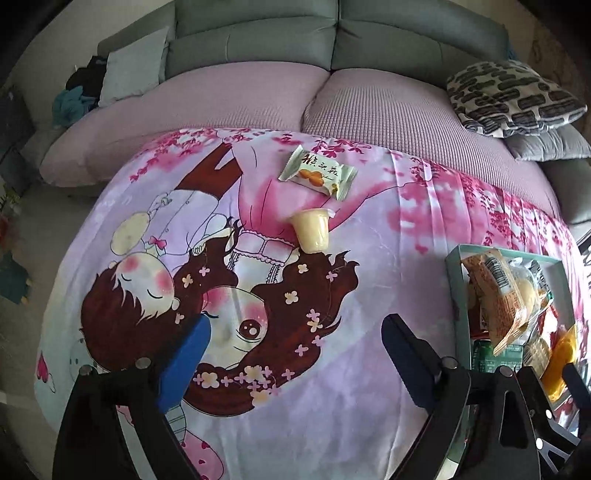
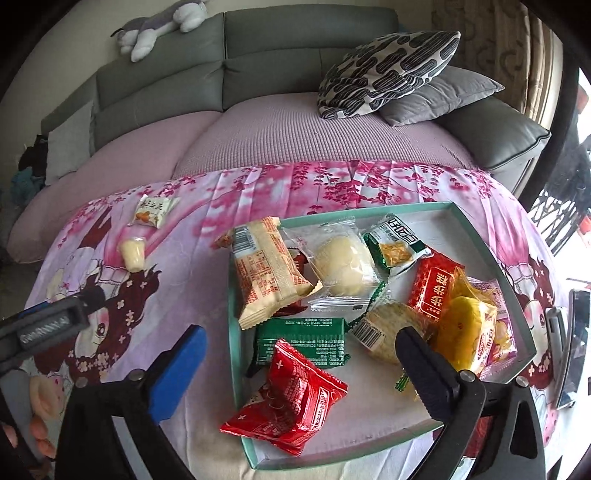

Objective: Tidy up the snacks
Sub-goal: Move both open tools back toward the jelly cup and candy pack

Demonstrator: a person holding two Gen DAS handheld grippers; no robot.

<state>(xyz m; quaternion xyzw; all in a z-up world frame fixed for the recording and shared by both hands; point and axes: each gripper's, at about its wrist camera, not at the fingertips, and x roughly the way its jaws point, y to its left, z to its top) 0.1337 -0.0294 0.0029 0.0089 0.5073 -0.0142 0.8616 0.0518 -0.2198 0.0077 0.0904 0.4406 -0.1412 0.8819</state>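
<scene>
A teal-rimmed white tray (image 2: pixel 491 254) on the pink cartoon cloth holds several snack packets; a red packet (image 2: pixel 291 402) lies at its near rim. My right gripper (image 2: pixel 301 347) is open and empty above the tray's near side. Outside the tray, a pale green wafer packet (image 1: pixel 317 171) and a yellow jelly cup (image 1: pixel 312 230) on its side lie on the cloth; both also show in the right wrist view, the packet (image 2: pixel 153 211) behind the cup (image 2: pixel 133 252). My left gripper (image 1: pixel 295 332) is open and empty, short of the jelly cup. The tray (image 1: pixel 453 275) sits to its right.
The cloth (image 1: pixel 369 369) covers a table in front of a grey sofa (image 2: pixel 295 48) with a lilac seat cover. Patterned and grey cushions (image 2: pixel 391 70) lie at the sofa's right. A plush toy (image 2: pixel 159 26) rests on the backrest. The left gripper's body (image 2: pixel 44 325) shows at left.
</scene>
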